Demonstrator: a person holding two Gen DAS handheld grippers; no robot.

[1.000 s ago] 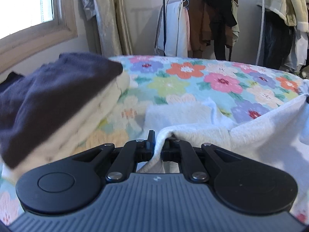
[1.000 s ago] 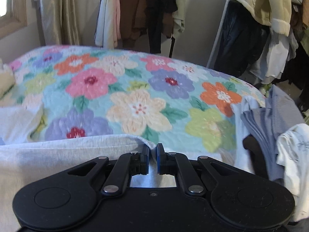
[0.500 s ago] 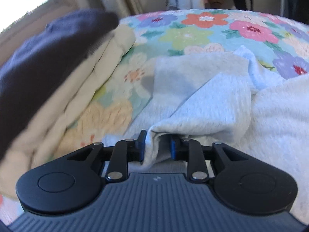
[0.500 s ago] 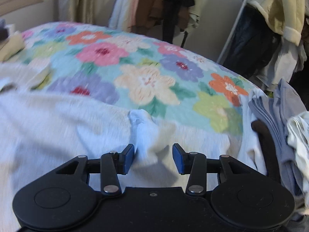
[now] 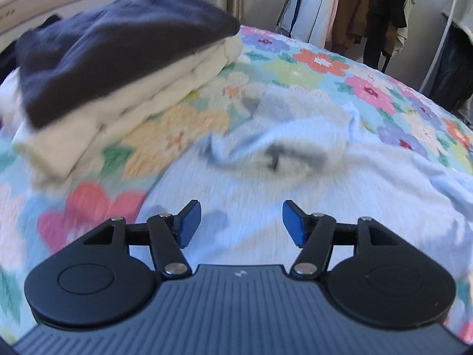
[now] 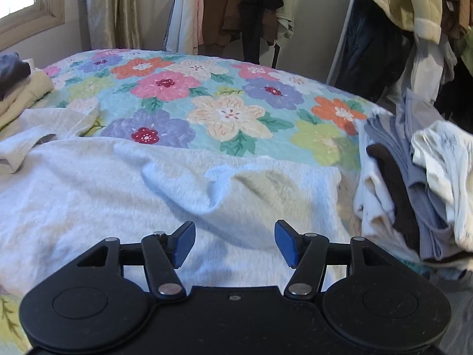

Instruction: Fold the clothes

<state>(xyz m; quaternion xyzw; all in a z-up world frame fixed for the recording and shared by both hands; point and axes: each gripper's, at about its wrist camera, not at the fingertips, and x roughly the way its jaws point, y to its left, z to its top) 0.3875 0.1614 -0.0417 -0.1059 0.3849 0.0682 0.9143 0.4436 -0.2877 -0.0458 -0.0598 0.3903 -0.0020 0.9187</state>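
Note:
A light grey fleece garment [image 5: 295, 177] lies spread on the floral bedspread [image 5: 325, 68], with a rumpled fold near its far edge. It also shows in the right wrist view [image 6: 118, 183]. My left gripper [image 5: 241, 222] is open and empty, just above the garment's near part. My right gripper [image 6: 235, 241] is open and empty above the garment's right side, near its right edge.
A folded stack, dark navy on cream [image 5: 118, 59], sits at the left; it shows in the right wrist view [image 6: 17, 88] too. A heap of unfolded clothes [image 6: 414, 177] lies at the bed's right edge. Clothes racks [image 6: 236, 9] stand behind the bed.
Both grippers were shut on the grey garment's edge and held it up. They lowered it onto the bed, opened and let go. The garment now lies flat.

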